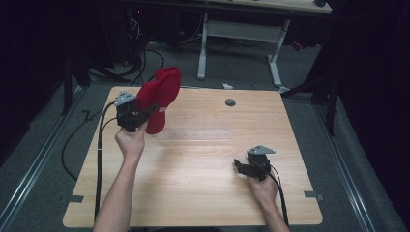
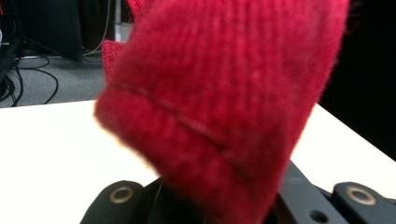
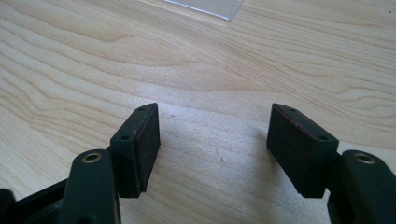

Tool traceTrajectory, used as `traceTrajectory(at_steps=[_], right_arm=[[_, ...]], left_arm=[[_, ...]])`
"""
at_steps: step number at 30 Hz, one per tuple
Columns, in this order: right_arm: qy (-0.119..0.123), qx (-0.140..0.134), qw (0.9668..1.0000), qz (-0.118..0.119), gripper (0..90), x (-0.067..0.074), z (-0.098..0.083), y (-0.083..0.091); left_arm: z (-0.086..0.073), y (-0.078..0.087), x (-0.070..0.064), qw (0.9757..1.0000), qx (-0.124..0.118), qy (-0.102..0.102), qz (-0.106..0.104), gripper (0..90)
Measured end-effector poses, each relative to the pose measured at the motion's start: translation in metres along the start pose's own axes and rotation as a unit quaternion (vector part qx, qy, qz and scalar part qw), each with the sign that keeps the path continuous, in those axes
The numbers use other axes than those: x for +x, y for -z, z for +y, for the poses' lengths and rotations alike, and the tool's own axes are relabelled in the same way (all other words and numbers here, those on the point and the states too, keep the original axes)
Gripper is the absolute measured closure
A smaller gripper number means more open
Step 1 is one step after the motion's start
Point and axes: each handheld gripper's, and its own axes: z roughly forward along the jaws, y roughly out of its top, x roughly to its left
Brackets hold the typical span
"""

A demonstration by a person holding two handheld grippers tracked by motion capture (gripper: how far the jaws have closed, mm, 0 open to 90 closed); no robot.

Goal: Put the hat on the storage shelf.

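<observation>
- Red knit hat, seen in the high view, stands lifted above the far-left part of the wooden table, its long axis running up and slightly right, crown topmost; white lettering shows near its lower edge. The left gripper pinches its lower edge. The right gripper rests low over the near-right tabletop, well apart from the hat.
- Left gripper view: ribbed, fuzzy red wool with a seam line rises from between the jaws, which are clamped on it.
- Right gripper view: jaws spread wide over bare wood, nothing between them.
</observation>
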Motion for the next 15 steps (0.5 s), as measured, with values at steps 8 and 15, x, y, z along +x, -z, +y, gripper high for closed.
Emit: traceTrajectory(at_steps=[8,15], right_arm=[[0.000,0.000,1.0000,0.000,35.1,0.000,0.000,0.000],[0.000,0.000,1.0000,0.000,35.1,0.000,0.000,0.000]], left_arm=[[-0.006,-0.007,0.002,1.0000,-0.001,0.007,0.005,85.7],[-0.023,-0.010,0.013,0.9997,0.011,0.016,0.015,85.6]])
